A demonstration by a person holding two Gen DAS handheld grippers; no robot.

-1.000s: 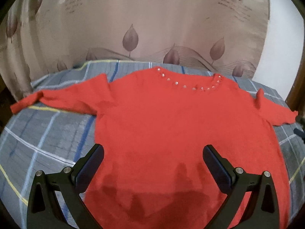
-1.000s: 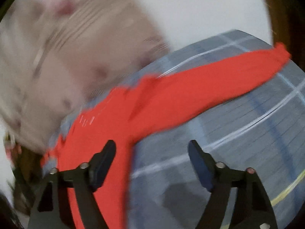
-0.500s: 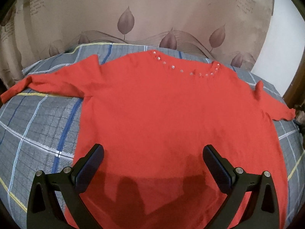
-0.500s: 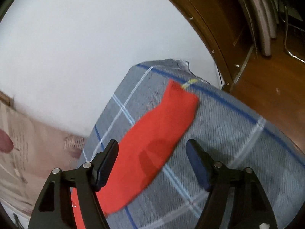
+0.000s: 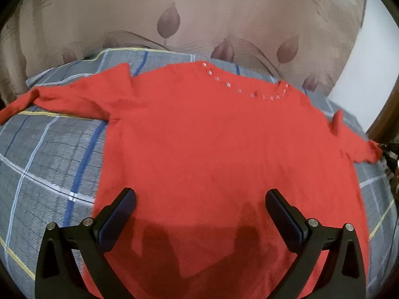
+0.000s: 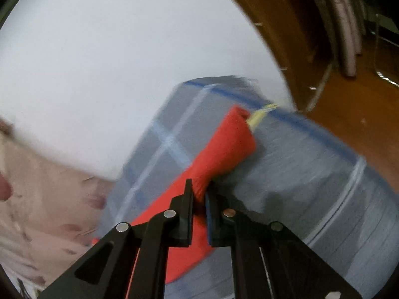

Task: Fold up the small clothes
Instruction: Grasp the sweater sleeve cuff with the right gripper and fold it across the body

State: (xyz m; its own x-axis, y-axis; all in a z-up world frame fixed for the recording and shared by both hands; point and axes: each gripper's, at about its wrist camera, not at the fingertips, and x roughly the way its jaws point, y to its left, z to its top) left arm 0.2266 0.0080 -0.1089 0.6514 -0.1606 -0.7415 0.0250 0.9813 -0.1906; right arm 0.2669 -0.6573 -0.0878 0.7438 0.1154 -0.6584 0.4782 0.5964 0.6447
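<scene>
A red sweater [image 5: 212,139] with beads along the neckline lies flat, front up, on a grey plaid blanket [image 5: 47,154]. Its sleeves spread out to the left and right. My left gripper [image 5: 199,206] is open and empty, hovering over the lower body of the sweater. In the right wrist view my right gripper [image 6: 199,194] is shut on the red sleeve [image 6: 224,147], a short way back from the cuff, which fans out past the fingertips over the blanket's corner [image 6: 286,174].
A beige curtain [image 5: 199,17] with a leaf print hangs behind the bed. A white wall [image 6: 112,74] and a wooden frame [image 6: 279,25] stand by the blanket's right corner. A wooden floor [image 6: 354,104] lies beyond.
My right gripper has swung to the right sleeve and closed on it near the cuff. My left gripper has drifted slightly over the sweater and stays open.
</scene>
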